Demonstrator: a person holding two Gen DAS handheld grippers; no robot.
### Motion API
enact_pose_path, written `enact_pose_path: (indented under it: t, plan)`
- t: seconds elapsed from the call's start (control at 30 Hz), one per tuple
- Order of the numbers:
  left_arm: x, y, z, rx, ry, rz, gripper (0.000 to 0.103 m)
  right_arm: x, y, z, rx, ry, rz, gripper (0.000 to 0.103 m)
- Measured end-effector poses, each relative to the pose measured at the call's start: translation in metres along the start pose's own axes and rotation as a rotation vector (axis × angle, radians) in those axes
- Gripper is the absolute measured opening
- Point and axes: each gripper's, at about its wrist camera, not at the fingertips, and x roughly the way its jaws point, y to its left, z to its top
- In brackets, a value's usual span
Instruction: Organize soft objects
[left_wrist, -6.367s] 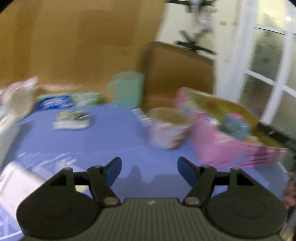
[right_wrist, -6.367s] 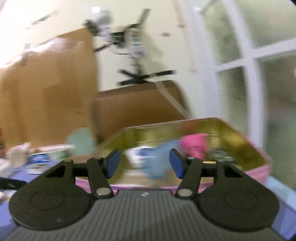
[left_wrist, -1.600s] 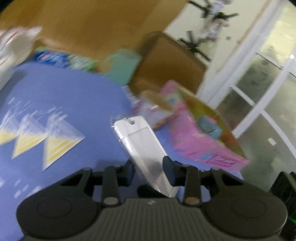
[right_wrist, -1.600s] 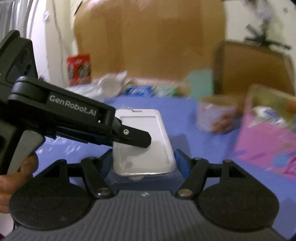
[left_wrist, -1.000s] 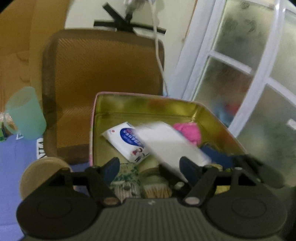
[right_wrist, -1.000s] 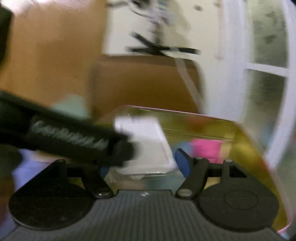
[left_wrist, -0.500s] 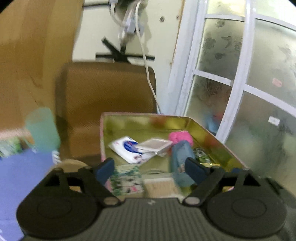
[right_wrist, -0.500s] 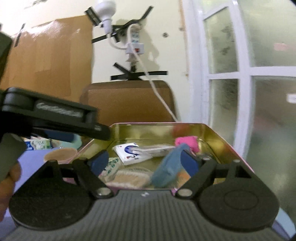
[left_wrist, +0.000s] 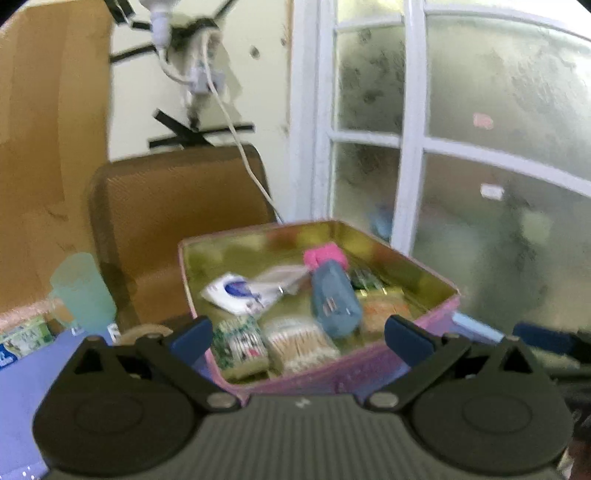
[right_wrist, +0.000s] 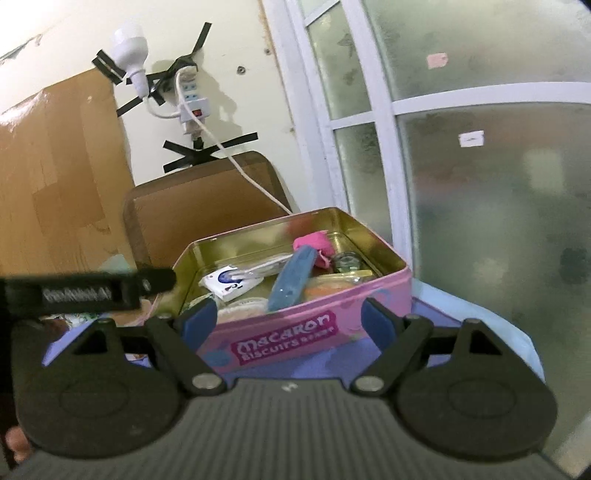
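Frosted glass panes in a white window frame (right_wrist: 388, 122) fill the right side of the room, and a brown chair back (right_wrist: 207, 206) stands against the cream wall at the far side, under a white power strip (right_wrist: 190, 107) held up with black tape. Nearer, a blue-purple tablecloth (right_wrist: 436, 314) carries a pink rectangular biscuit tin with a gold inside (right_wrist: 295, 332), open at the top. Its contents lie loosely heaped: a white tissue packet with a blue print (left_wrist: 232, 293) at the far left, a clear plastic card sleeve (left_wrist: 280, 277) resting just beside and partly over it, a pink soft lump (left_wrist: 325, 256) at the far wall, a blue-grey fabric pouch (left_wrist: 334, 304) slanting across the middle, a green patterned packet (left_wrist: 240, 343) and a bundle of cotton swabs (left_wrist: 295, 339) at the near wall. A pale green plastic cup (left_wrist: 79, 291) stands left of the chair.

The left gripper (left_wrist: 297, 334) hangs before the near wall of the tin; its jaws have just been spreading and now gape wide with nothing between the pads. The right gripper (right_wrist: 282, 323) faces the tin's lettered side, its jaws likewise parted and empty. Seen from the right one, the left tool's black arm reaches in from the left.
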Motion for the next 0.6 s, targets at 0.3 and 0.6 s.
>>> enact_pose_path:
  t: [0.3,0.6]
  plan:
    - [-0.010,-0.002,-0.005,0.016,-0.023,0.036,0.103,0.003,0.001,0.014,0.064,0.008,0.026,0.089]
    - [-0.005,-0.009,-0.010,0.041,0.019,0.029,0.103,-0.004,-0.007,0.015,0.092,0.005,0.030,0.091]
